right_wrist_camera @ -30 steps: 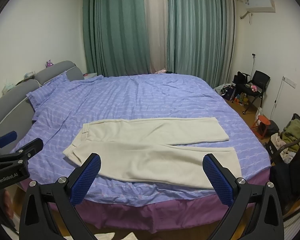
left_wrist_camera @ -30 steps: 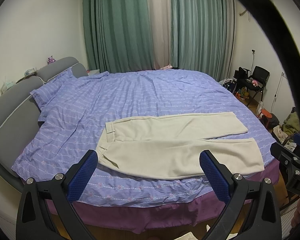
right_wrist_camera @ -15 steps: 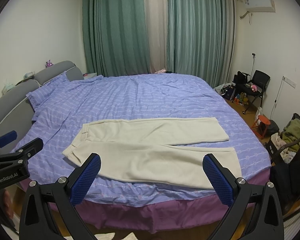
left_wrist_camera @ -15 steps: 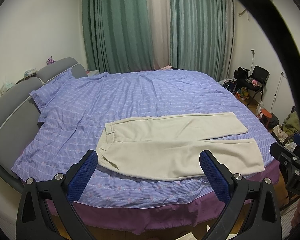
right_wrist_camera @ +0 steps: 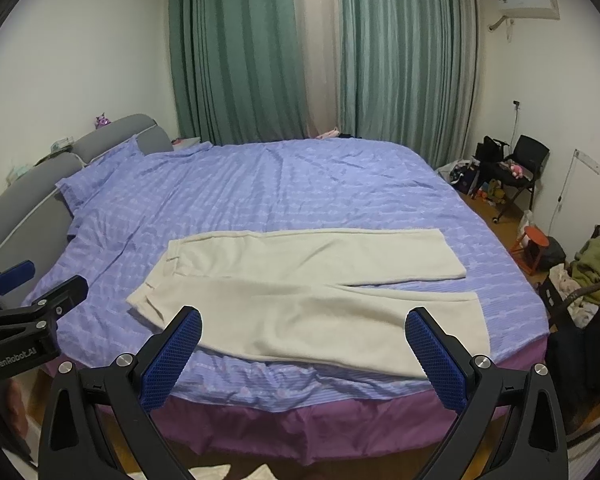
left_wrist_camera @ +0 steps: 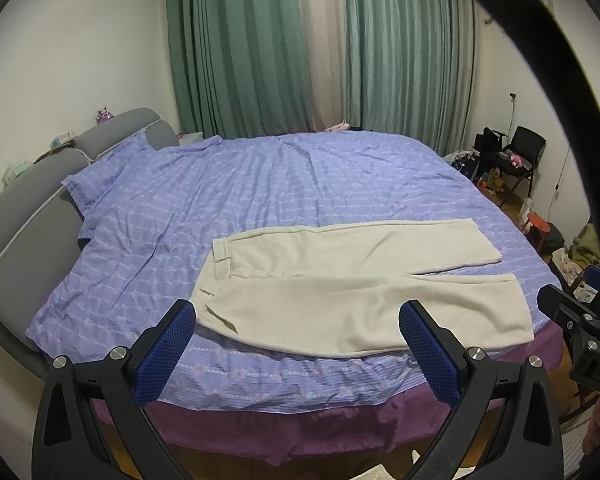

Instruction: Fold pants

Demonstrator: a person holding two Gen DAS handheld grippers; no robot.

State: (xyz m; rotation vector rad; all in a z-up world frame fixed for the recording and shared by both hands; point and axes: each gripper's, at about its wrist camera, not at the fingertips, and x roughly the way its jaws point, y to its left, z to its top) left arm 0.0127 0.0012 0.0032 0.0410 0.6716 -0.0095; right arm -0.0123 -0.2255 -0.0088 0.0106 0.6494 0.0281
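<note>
Cream pants point(left_wrist_camera: 352, 276) point(right_wrist_camera: 308, 292) lie flat on the bed, near its front edge, with the waistband to the left and both legs stretched to the right, slightly spread at the hems. My left gripper point(left_wrist_camera: 298, 344) is open, held off the bed in front of the pants' waist half, with nothing between its blue pads. My right gripper point(right_wrist_camera: 304, 348) is open too, held in front of the nearer leg and holding nothing. In each view the other gripper shows at the side edge.
The bed point(right_wrist_camera: 300, 184) has a lilac striped cover, a purple skirt point(right_wrist_camera: 300, 428) and a grey headboard point(right_wrist_camera: 32, 184) at left. Green curtains hang behind. A black chair point(right_wrist_camera: 524, 168), a red stool point(right_wrist_camera: 536, 240) and piled clothes point(right_wrist_camera: 592, 264) crowd the right side.
</note>
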